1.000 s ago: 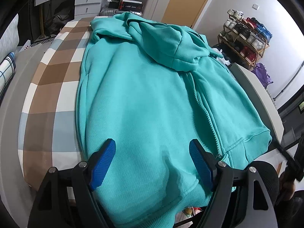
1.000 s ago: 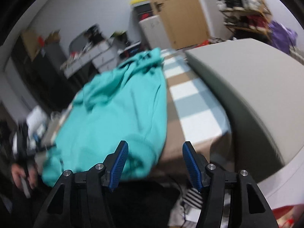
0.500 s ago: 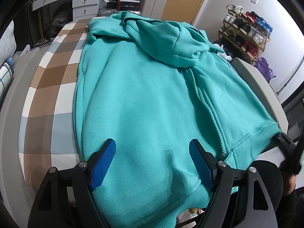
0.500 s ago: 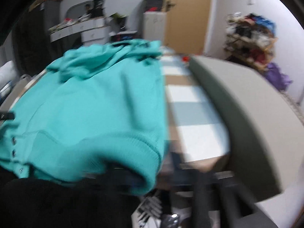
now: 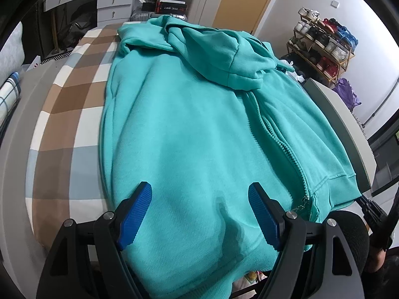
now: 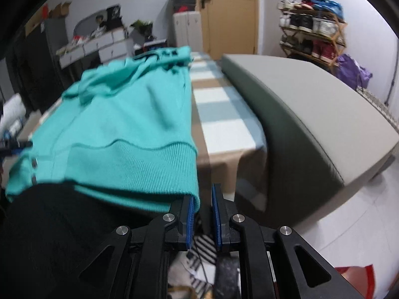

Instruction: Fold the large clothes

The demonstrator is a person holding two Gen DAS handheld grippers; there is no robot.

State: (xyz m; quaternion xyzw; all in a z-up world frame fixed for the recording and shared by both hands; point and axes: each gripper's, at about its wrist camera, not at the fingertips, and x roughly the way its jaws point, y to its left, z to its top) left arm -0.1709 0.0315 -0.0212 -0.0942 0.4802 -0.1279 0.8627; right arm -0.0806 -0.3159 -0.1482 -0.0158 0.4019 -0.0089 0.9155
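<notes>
A teal zip-up hoodie (image 5: 189, 129) lies face up on a checked bedspread (image 5: 62, 104), hood at the far end, ribbed hem hanging over the near edge. My left gripper (image 5: 199, 214) is open, its blue pads apart above the hem area, holding nothing. In the right wrist view the hoodie (image 6: 129, 114) fills the left, its ribbed hem corner (image 6: 192, 199) touching the left pad. My right gripper (image 6: 202, 214) has its jaws nearly closed with a narrow gap; I cannot tell whether cloth is pinched.
A grey padded bed frame (image 6: 311, 114) runs along the right. A shoe rack (image 5: 324, 42) and purple bag (image 6: 354, 72) stand by the wall. White drawers (image 5: 109, 2) and a wooden door (image 6: 229, 12) are at the far end. A black sleeve (image 6: 62, 236) covers the lower left.
My right gripper has swung in to the hem corner and its jaws have gone from wide open to nearly closed. My left gripper stays open and has moved slightly forward over the hoodie.
</notes>
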